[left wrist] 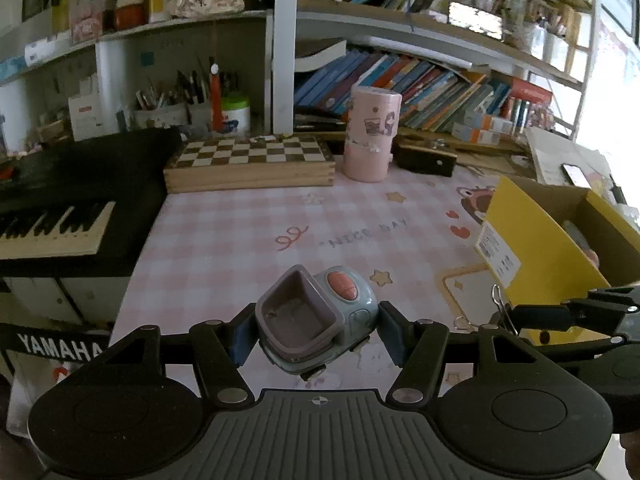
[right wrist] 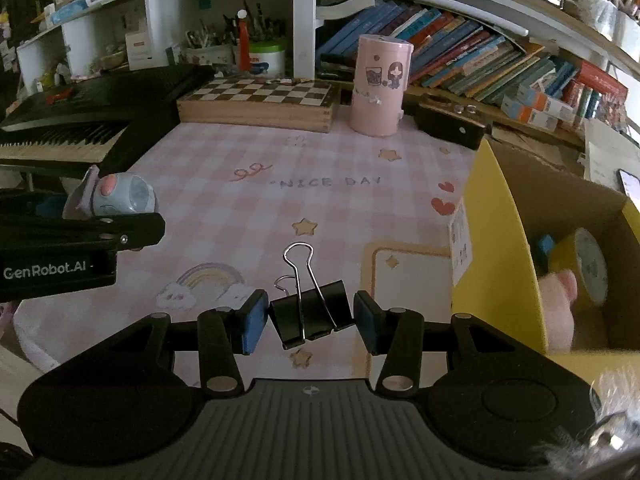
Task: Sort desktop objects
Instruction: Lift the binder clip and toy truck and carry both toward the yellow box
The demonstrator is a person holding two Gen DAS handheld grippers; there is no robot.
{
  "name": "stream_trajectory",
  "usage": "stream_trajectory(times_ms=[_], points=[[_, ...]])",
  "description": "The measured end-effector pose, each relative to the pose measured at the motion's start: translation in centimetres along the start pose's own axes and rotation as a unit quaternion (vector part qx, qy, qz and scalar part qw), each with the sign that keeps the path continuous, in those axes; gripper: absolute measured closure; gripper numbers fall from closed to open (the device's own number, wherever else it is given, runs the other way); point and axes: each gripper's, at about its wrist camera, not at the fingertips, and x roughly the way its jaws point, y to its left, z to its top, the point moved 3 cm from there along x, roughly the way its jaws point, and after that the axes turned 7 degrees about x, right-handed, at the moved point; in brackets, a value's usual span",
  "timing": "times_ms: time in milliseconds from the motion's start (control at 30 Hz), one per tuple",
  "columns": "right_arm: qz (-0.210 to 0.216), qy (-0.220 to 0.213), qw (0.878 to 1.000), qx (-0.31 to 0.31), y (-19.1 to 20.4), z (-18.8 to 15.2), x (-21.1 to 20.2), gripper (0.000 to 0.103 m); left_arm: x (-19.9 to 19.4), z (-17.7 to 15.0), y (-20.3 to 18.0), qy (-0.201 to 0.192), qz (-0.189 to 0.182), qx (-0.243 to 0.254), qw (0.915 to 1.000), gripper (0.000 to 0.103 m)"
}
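Left tongs (left wrist: 316, 334) half open around light, slippery toy car (left wrist: 316, 314). Right tongs (right wrist: 310, 322) straddling stiff binder clip (right wrist: 312, 316), apparently not squeezing. Best grabbed by flat sides.

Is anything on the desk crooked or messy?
Yes. The books on the back shelf lean sideways instead of standing straight. The toy car sits tilted between the left gripper fingers. Nothing looks spilled or broken.

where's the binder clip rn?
The black binder clip sits on the pink checked mat between the right gripper's jaws, low centre in the right wrist view, just left of the yellow cardboard box.
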Motion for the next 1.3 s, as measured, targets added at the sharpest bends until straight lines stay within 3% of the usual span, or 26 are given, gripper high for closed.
stream_trajectory(times_ms=[367, 733, 1300], points=[[-0.017, 0.002, 1.000, 0.014, 3.0, -4.4, -3.8, 0.059, -4.6, -3.6, 0.4, 0.000, -0.017, 0.025, 0.9995, 0.041], [-0.039, 0.010, 0.998, 0.055, 4.3, -9.4, -7.2, 0.059, -7.8, -7.1, -0.8, 0.012, -0.058, 0.057, 0.9966, 0.041], [-0.118, 0.014, 0.983, 0.142, 1.9, -14.9, -12.2, 0.059, -9.3, -8.8, -5.9, 0.012, -0.150, 0.123, 0.9810, 0.041]])
